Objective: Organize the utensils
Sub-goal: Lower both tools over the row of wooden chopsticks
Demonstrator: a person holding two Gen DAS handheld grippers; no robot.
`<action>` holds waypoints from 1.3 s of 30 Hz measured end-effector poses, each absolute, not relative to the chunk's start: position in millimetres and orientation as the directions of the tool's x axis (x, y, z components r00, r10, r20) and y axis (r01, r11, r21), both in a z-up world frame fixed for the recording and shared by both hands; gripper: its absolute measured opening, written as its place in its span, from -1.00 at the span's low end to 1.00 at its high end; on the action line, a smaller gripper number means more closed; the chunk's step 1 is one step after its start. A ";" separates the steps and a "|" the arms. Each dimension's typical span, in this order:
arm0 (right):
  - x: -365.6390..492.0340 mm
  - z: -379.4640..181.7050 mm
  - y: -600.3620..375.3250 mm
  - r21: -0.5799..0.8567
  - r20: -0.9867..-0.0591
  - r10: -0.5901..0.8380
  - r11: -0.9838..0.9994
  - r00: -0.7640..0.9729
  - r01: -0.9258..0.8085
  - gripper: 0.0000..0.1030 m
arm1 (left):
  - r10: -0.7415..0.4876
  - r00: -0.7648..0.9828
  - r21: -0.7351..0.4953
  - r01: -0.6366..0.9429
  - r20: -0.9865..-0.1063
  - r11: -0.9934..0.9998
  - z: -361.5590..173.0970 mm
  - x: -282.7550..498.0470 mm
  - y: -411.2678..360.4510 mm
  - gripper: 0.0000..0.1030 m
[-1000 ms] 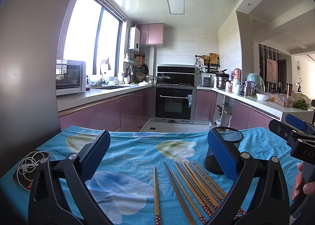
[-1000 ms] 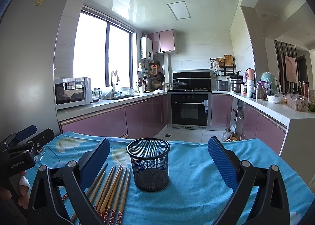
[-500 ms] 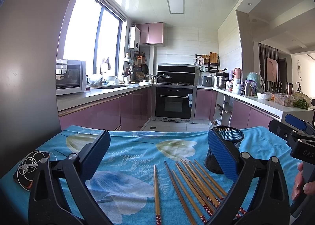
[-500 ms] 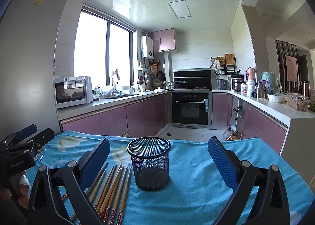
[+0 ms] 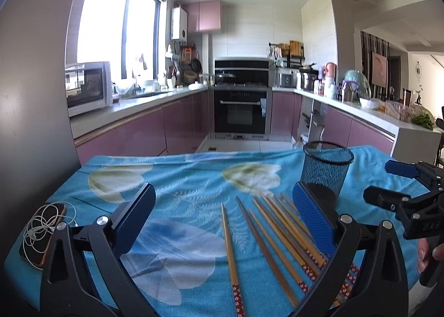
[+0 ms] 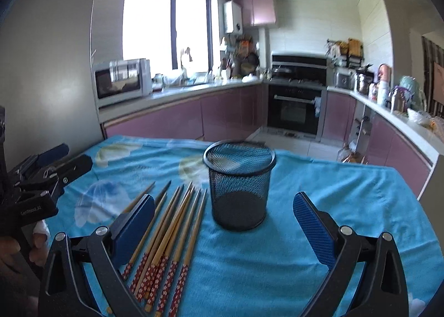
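Observation:
Several wooden chopsticks (image 5: 277,231) with red patterned ends lie side by side on the blue floral tablecloth (image 5: 180,178); one lone chopstick (image 5: 230,250) lies apart at their left. A black mesh cup (image 5: 326,170) stands upright and empty just behind them. My left gripper (image 5: 224,214) hangs open above the chopsticks, holding nothing. In the right wrist view the mesh cup (image 6: 239,183) stands ahead, the chopsticks (image 6: 172,231) to its left. My right gripper (image 6: 224,222) is open and empty, its left finger (image 6: 133,228) over the chopsticks. Each gripper shows at the other view's edge.
A phone with coiled white earphones (image 5: 41,233) lies at the table's left corner. A grey wall (image 5: 33,95) stands close on the left. Beyond the table's far edge is the kitchen floor with pink cabinets (image 5: 144,136) and an oven (image 5: 241,111).
Both grippers have tilted down and moved closer to the table, so the chopsticks and cup sit higher and larger in view. The right gripper has also swung left. Nothing was grasped.

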State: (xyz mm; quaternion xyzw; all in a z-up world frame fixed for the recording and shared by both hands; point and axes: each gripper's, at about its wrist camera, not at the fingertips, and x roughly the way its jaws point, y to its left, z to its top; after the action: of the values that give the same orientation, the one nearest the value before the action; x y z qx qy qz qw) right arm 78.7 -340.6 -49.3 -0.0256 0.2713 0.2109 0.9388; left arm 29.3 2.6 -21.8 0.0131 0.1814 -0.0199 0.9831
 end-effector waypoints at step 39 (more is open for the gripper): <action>146.8 -101.8 -301.9 0.216 -0.787 0.428 0.866 0.444 -0.452 -0.67 | -0.205 0.592 -0.098 0.208 -0.779 0.973 -100.6 129.9 6.5 -0.23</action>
State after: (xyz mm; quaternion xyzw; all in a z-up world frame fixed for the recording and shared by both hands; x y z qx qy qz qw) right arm 146.8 -301.9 -101.8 -0.0130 0.4593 0.2589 0.8496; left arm 129.9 6.5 -100.6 0.0016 0.4364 -0.1157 0.8923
